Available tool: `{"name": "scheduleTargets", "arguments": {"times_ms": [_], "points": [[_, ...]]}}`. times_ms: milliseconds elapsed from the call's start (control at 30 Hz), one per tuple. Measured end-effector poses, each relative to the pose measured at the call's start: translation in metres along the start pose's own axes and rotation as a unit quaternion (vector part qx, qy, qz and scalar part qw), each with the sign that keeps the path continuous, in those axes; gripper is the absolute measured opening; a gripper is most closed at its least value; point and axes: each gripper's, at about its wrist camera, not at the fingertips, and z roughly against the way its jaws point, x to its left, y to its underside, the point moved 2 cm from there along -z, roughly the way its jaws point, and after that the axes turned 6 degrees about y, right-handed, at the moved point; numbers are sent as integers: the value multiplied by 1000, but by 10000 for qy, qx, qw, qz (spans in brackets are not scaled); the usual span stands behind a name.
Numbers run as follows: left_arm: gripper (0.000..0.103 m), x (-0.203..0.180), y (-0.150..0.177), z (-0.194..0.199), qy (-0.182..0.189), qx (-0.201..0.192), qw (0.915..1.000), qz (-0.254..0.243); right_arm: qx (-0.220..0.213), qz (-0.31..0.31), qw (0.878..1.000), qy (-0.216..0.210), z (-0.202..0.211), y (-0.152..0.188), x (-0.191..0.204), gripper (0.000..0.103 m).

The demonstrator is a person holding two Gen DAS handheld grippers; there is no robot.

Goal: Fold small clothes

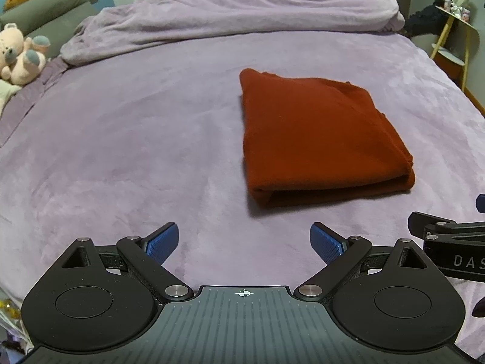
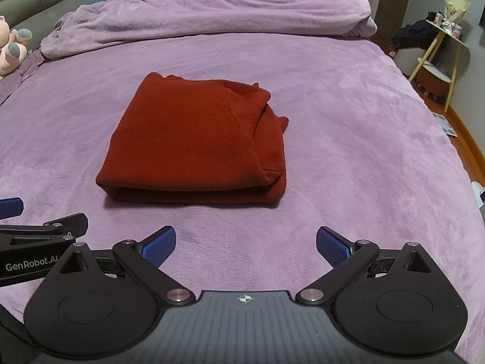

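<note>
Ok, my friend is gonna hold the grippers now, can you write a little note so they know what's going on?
Left gripper: open, empty, hovering over the bed short of the sweater.
Right gripper: open, empty, alongside the left one, also short of the sweater.
The red knit sweater lies on the purple bedspread, folded into a compact rectangle with layered edges facing the grippers. One bit of fabric pokes out at its far right corner.
Done: this sweater looks folded.
Left: perhaps tuck in that stray bit. No other clothes to fold are in view; the bunched purple blanket lies along the far side of the bed.
</note>
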Motion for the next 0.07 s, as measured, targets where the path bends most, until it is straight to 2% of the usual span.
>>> {"name": "scheduleTargets", "arguments": {"times_ms": [67], "points": [[97, -1, 0, 0, 4, 23, 10000, 1, 4, -3, 10000, 0, 0, 0, 0, 99]]}}
